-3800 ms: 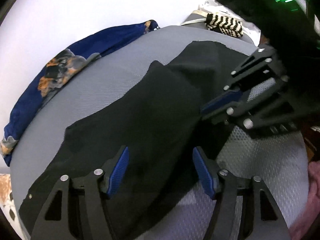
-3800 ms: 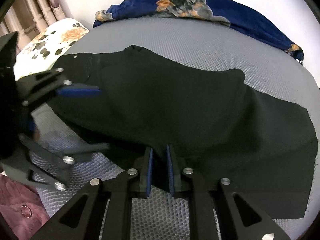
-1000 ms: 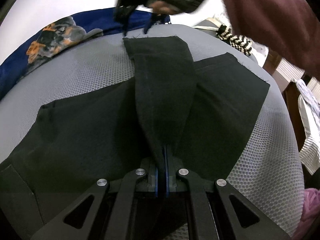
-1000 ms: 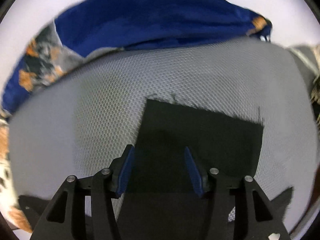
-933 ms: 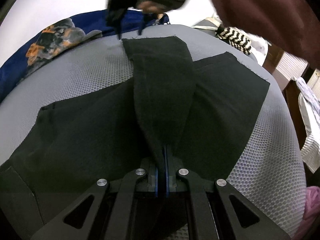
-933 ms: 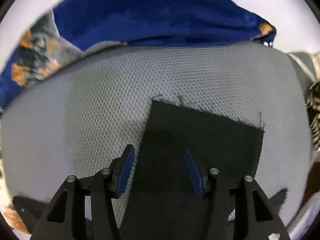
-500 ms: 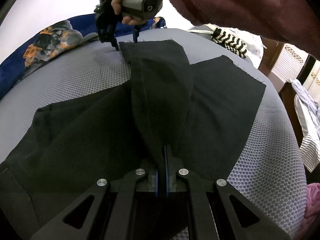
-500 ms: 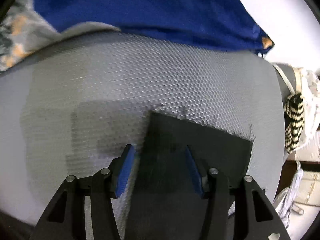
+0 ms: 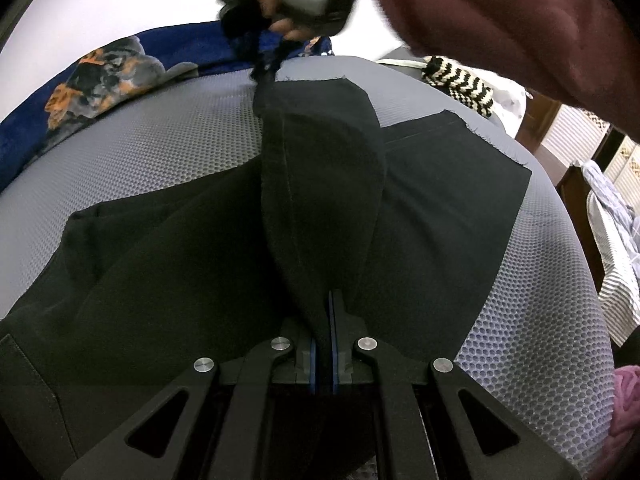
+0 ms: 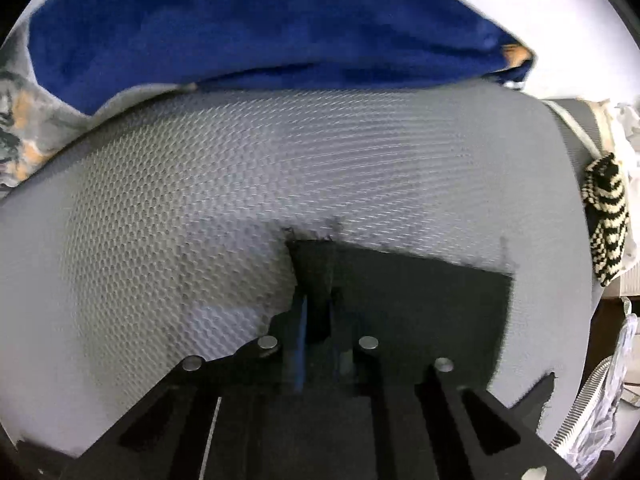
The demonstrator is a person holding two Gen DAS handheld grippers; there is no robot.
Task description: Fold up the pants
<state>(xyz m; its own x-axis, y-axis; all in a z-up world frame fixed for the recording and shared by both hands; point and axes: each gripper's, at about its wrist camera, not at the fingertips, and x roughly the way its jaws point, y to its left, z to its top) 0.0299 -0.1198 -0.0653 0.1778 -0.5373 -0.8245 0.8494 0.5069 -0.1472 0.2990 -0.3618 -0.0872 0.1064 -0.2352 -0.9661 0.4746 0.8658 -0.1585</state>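
Left wrist view: left tool (image 9: 323,344) clamped on the near hem of limp black pants (image 9: 180,264) spread over the grey mesh bed (image 9: 160,144); right wrist view: right tool (image 10: 318,320), blurred, seemingly closed on the far hem corner, thin cloth likely to slip.

Setting: domestic interior, most likely a bedroom or living room of a home. Evidence: a soft surface covered in grey honeycomb-mesh fabric (image 9: 532,320); a blue blanket (image 10: 256,28) with orange and grey print lying along its far edge against a plain white wall (image 9: 100,4); a black-and-cream zigzag knitted item (image 9: 460,80) at the far right corner; dark wooden furniture (image 9: 540,116) and white louvred panels (image 9: 576,136) beyond; a striped cloth (image 9: 616,272) hanging at the right; a pink fabric (image 9: 624,392) at the lower right edge
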